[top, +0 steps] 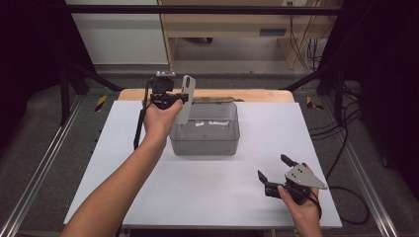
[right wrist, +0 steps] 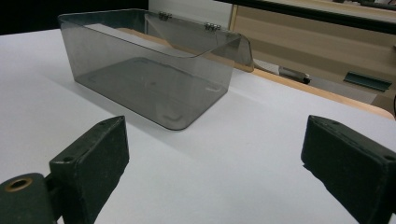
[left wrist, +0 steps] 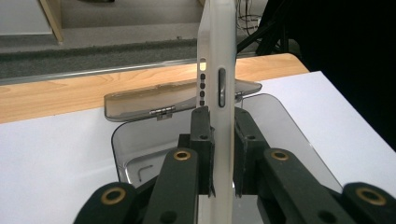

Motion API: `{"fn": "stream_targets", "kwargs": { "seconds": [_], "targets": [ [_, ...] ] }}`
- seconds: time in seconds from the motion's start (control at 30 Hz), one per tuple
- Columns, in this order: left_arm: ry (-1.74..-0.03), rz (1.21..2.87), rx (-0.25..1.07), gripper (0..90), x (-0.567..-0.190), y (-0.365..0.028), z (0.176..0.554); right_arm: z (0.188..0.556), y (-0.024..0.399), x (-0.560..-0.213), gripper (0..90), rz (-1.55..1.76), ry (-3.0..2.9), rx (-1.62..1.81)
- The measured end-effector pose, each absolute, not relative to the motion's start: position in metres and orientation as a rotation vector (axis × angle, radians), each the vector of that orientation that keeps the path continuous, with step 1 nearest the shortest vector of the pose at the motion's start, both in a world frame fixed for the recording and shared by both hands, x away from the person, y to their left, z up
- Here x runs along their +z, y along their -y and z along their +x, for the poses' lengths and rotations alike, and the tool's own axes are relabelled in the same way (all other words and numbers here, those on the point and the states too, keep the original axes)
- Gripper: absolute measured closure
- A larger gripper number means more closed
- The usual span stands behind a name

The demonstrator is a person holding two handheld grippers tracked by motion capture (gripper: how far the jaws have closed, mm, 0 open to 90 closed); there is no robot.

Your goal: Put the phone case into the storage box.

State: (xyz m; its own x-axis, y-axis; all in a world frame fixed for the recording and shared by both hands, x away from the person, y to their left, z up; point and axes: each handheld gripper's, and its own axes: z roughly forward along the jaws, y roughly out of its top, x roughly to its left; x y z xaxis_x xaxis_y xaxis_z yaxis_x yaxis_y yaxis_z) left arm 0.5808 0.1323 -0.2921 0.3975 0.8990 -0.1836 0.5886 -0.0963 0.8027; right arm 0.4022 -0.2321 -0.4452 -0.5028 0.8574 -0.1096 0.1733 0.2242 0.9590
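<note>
A pale phone case (top: 187, 91) stands upright with my left gripper (top: 182, 101) shut on its lower part, held over the back left corner of a clear grey box (top: 205, 140). In the left gripper view the phone case (left wrist: 217, 56) is edge-on, and both pads press its sides at my left gripper (left wrist: 223, 140). The box (left wrist: 122, 144) lies below, its hinged lid (left wrist: 140, 100) folded back. My right gripper (top: 273, 166) rests near the table's front right, open, with nothing between its jaws. From the right gripper (right wrist: 215, 163) the box (right wrist: 149, 88) appears empty.
The box sits on a white table top (top: 148, 197) with a wooden strip (top: 262, 95) along its far edge. A black cable (top: 139, 128) hangs from the left gripper. Metal rails and floor cables flank the table.
</note>
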Motion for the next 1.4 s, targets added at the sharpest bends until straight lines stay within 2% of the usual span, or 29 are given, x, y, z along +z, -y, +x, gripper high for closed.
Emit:
{"fn": "stream_targets", "kwargs": {
  "seconds": [1.4],
  "targets": [
    [-1.334,1.817,0.454,80.6,-0.307,-0.134,0.593,0.402,0.231,-0.446,8.0,0.936,-1.852,1.306]
  ]
}}
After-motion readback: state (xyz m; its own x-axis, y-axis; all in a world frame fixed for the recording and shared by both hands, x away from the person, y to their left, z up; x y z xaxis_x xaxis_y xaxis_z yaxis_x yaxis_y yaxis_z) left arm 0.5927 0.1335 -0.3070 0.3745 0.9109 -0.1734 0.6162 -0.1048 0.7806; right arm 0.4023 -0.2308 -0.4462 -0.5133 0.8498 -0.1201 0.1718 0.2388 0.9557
